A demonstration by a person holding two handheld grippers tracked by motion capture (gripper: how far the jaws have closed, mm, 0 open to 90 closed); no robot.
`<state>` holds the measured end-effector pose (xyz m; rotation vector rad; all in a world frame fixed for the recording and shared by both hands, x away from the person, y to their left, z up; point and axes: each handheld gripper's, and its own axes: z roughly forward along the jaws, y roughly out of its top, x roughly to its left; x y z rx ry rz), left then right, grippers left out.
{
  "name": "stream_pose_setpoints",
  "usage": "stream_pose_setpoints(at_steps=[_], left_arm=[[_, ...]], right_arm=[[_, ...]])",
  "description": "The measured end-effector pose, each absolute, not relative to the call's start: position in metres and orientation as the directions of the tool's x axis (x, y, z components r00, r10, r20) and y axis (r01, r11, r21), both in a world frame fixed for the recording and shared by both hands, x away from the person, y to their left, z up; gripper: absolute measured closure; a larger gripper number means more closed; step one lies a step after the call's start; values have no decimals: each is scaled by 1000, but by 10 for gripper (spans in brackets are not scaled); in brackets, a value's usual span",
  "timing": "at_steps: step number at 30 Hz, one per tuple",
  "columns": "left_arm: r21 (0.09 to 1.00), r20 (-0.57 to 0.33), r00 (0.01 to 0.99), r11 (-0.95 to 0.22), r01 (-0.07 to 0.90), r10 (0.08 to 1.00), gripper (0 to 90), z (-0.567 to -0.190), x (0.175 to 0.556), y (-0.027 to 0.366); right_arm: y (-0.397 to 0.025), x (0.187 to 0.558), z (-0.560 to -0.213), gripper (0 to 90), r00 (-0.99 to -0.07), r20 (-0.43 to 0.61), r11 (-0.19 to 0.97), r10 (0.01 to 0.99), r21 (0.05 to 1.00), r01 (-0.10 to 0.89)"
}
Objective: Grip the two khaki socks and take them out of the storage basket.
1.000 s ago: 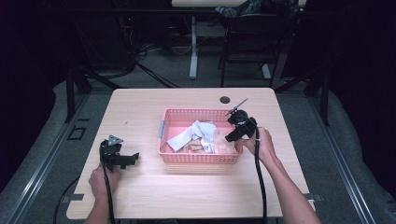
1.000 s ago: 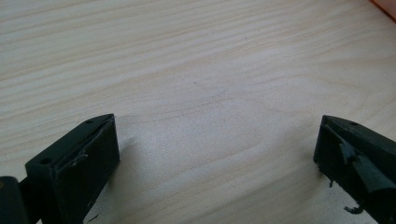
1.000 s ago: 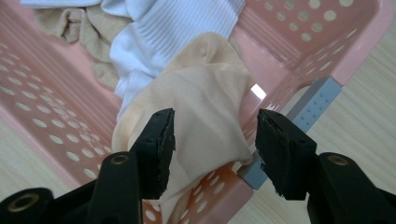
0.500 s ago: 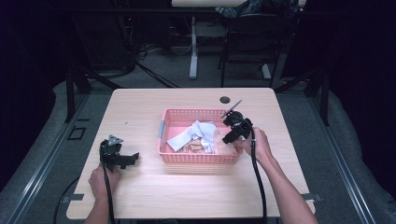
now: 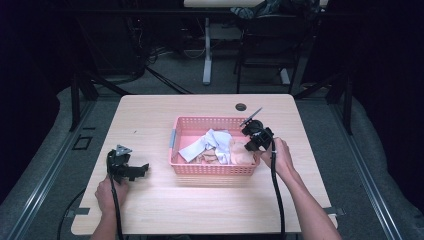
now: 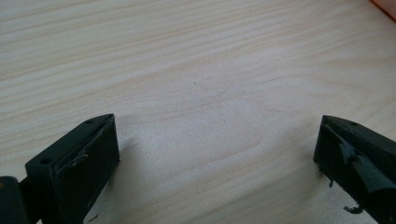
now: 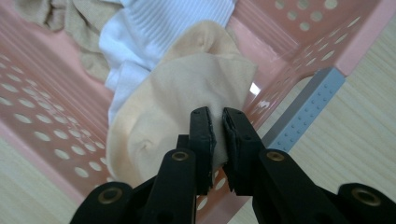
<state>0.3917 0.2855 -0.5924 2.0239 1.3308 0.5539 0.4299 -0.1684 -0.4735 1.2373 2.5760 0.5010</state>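
Right gripper (image 7: pixel 217 123): we see its jaws nearly closed on a fold of the beige sock (image 7: pixel 187 98), now at the right end of the pink basket (image 7: pixel 42 112) after moving in from the rim; we judge lifting out comes next. Left gripper (image 5: pixel 131 170) rests wide open and empty on the table (image 6: pixel 196 70)

1. Left gripper (image 5: pixel 142 169): held low at the person's left, jaws level and spread wide apart, nothing between them.
2. Right gripper (image 7: pixel 217 123): forearm stretched forward, jaws tilted downward and pressed nearly together, pinching a fold of beige fabric.
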Motion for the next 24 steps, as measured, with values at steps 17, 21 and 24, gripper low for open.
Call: stream_pose_setpoints(at_steps=[17,21,24], left_arm=[[711,-3,397,-277,646,918,0,-592,392,285],[711,-2,397,-278,646,918,0,-592,392,285],[712,-1,398,-279,644,917,0,-593,392,285]], right_arm=[[-180,427,-426,840,-599,29,484,800,560,673],[-181,428,-423,840,-598,21,490,801,551,676],[-180,428,-422,840,-597,26,486,802,553,677]])
